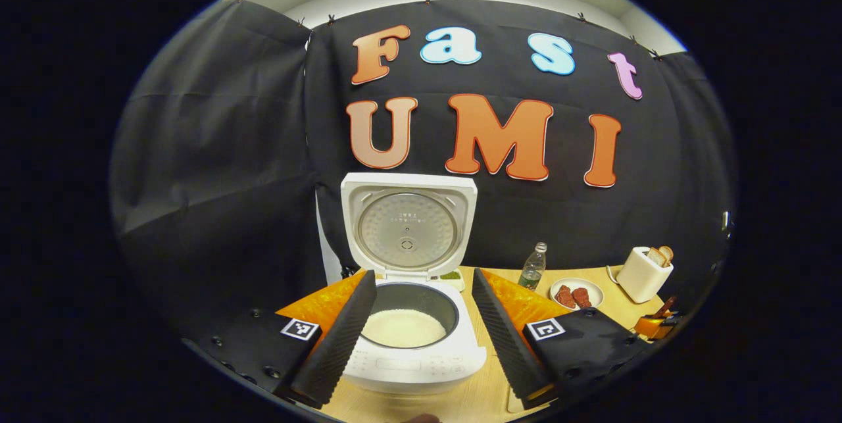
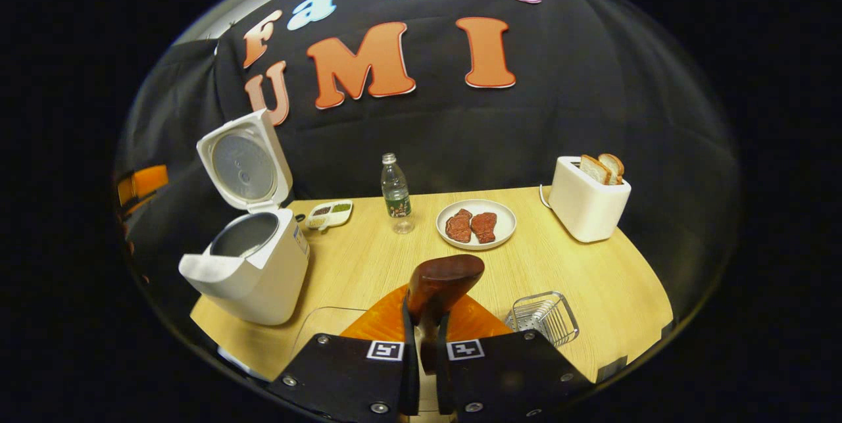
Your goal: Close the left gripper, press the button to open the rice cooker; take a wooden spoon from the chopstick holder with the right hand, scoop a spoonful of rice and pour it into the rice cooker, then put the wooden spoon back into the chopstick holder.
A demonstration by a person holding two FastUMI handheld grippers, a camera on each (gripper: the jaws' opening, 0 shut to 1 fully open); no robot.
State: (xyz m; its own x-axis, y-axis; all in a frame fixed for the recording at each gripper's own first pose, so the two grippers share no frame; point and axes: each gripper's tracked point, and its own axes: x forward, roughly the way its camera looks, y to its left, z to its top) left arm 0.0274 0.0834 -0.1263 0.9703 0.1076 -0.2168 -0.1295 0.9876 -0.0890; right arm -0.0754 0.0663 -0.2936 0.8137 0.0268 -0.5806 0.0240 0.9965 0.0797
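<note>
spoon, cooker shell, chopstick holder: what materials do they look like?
Wooden spoon: dark reddish-brown wood with a slight sheen, probably lacquered; the right gripper's jaws are closed on its handle.
Rice cooker: smooth white shell, likely matte plastic; the inner pot looks like grey metal.
Chopstick holder: open basket of thin, shiny wires, apparently chromed or stainless steel.

The wooden spoon (image 2: 439,288) shows its bowl alone, its handle hidden between the right gripper (image 2: 424,350) fingers. The rice cooker (image 2: 253,258) keeps its front panel turned from the right gripper view, its inner pot contents unseen there. Small dishes (image 2: 329,214) beside it hold fillings too small to identify. Panel markings on the cooker front (image 1: 408,364) blur in the left gripper view.
</note>
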